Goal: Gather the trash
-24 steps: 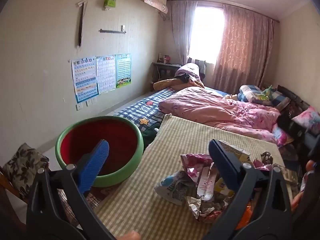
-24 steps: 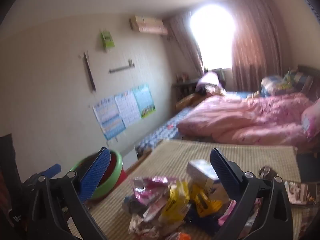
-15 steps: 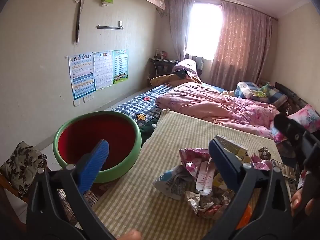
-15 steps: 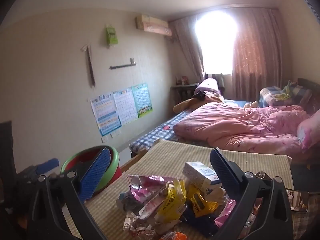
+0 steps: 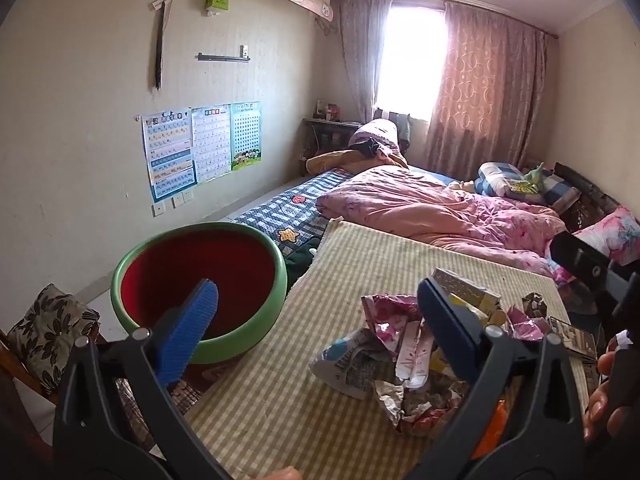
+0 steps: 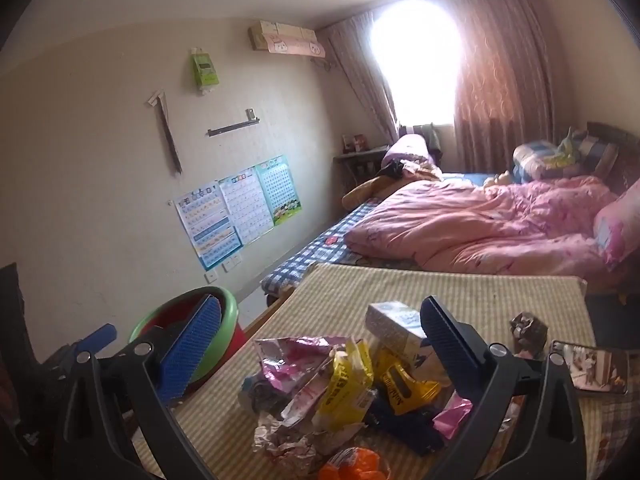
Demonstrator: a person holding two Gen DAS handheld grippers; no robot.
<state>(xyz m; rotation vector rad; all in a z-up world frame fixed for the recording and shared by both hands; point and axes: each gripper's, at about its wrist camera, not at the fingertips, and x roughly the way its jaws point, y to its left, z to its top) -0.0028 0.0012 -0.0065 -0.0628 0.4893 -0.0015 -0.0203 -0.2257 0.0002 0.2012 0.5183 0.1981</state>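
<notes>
On a table [image 5: 320, 396] covered with a checked yellow-green cloth lies a heap of crumpled trash [image 5: 412, 356]: pink foil wrappers, a yellow packet [image 6: 348, 384], a small white carton [image 6: 394, 326] and an orange piece at the near edge. The left gripper [image 5: 320, 316] hovers above the table with its blue-padded jaws spread wide and nothing between them; the heap sits low and to the right of its opening, partly hidden behind its right finger. The right gripper [image 6: 320, 332] is likewise wide open and holds nothing, with the heap directly in the gap between its fingers and just below them.

Beside the table's left edge stands a round tub [image 5: 200, 292], green outside and red inside, resting on a seat. Further left, a patterned brown cushion [image 5: 48, 328] lies on a chair. To the right of the heap, apart from it, sit a small crumpled dark wrapper [image 6: 528, 332] and a flat printed card [image 6: 592, 368].

Beyond the table's far edge is a bed with a rumpled pink quilt [image 6: 480, 224] and a blue checked mattress cover. Three learning posters [image 5: 204, 146] hang on the left wall. Pink curtains [image 5: 488, 96] frame a bright window at the back.
</notes>
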